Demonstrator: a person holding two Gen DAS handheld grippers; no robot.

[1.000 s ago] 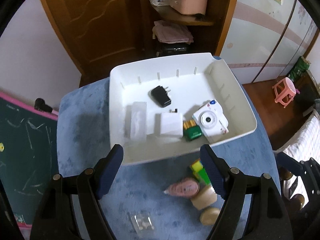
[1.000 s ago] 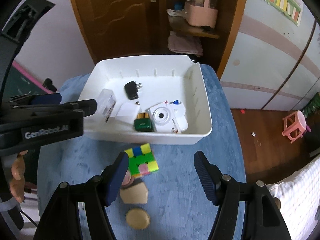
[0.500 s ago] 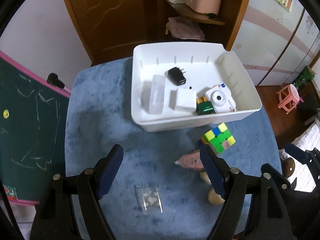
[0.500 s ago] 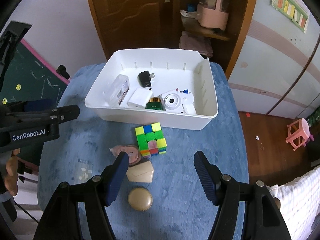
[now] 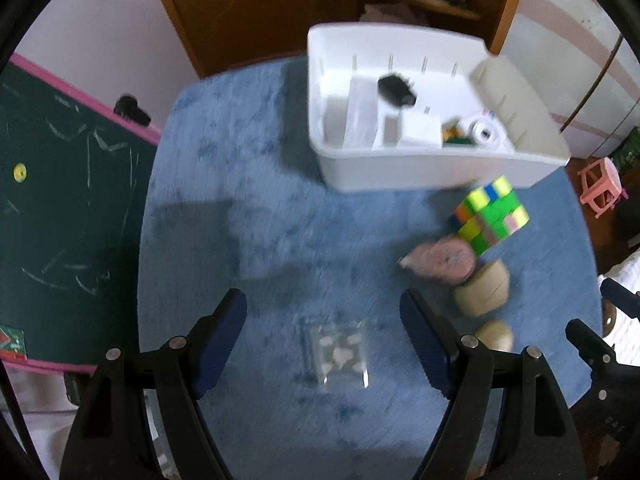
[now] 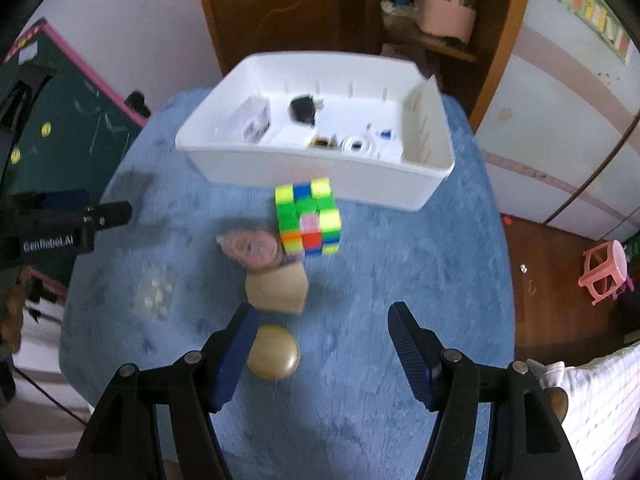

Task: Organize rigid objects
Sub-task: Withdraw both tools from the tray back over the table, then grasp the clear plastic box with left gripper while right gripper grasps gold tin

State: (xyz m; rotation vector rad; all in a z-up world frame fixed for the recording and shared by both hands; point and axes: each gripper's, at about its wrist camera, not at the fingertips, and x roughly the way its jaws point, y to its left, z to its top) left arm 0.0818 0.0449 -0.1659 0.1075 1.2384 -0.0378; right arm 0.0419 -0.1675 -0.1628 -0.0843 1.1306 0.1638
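Both hand-held grippers point(image 5: 323, 332) point(image 6: 319, 342) are held released and empty; the clear packet point(image 5: 338, 353), lying flat on the worktop point(image 5: 260, 240), could be missed.

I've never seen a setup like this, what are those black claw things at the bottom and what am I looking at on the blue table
Those are two handheld grippers, each carrying a wide-angle camera that looks along its fingers. One picture shows the left gripper, the other the right gripper. Both are open and hold nothing. On the blue table a white bin already holds small items. In front of it lie a colourful puzzle cube, a pink tape-like item, two tan pieces and a small clear packet.
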